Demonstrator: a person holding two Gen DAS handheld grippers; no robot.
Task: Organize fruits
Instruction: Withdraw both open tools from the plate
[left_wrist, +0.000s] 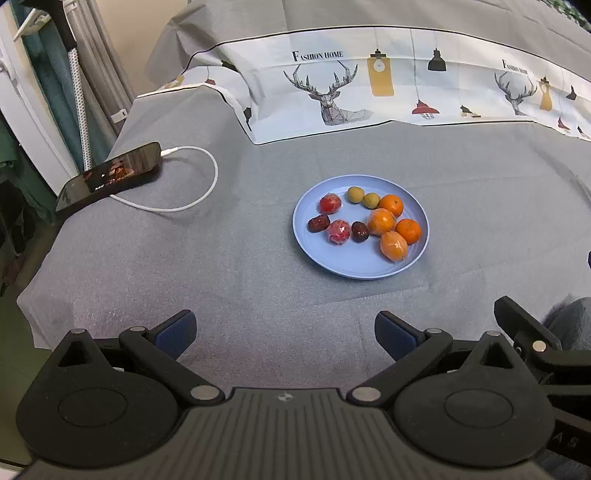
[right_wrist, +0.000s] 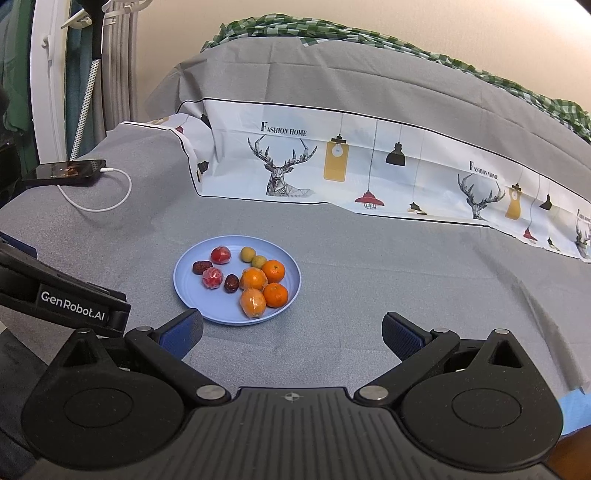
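A blue plate (left_wrist: 354, 267) (right_wrist: 192, 295) lies on the grey cloth. It holds several oranges (left_wrist: 381, 221) (right_wrist: 253, 278), two wrapped red fruits (left_wrist: 330, 203) (right_wrist: 220, 255), two dark red dates (left_wrist: 318, 223) (right_wrist: 202, 267) and two small yellow-green fruits (left_wrist: 355, 194) (right_wrist: 248, 253). My left gripper (left_wrist: 285, 334) is open and empty, well short of the plate. My right gripper (right_wrist: 292, 332) is open and empty, in front of the plate and to its right. The left gripper's body (right_wrist: 70, 301) shows at the left of the right wrist view.
A black phone (left_wrist: 110, 175) (right_wrist: 70, 170) with a white cable (left_wrist: 192, 201) lies at the far left near the cloth's edge. A printed white cloth band with deer (left_wrist: 369, 88) (right_wrist: 332, 166) rises behind the plate. The cloth drops off at the left.
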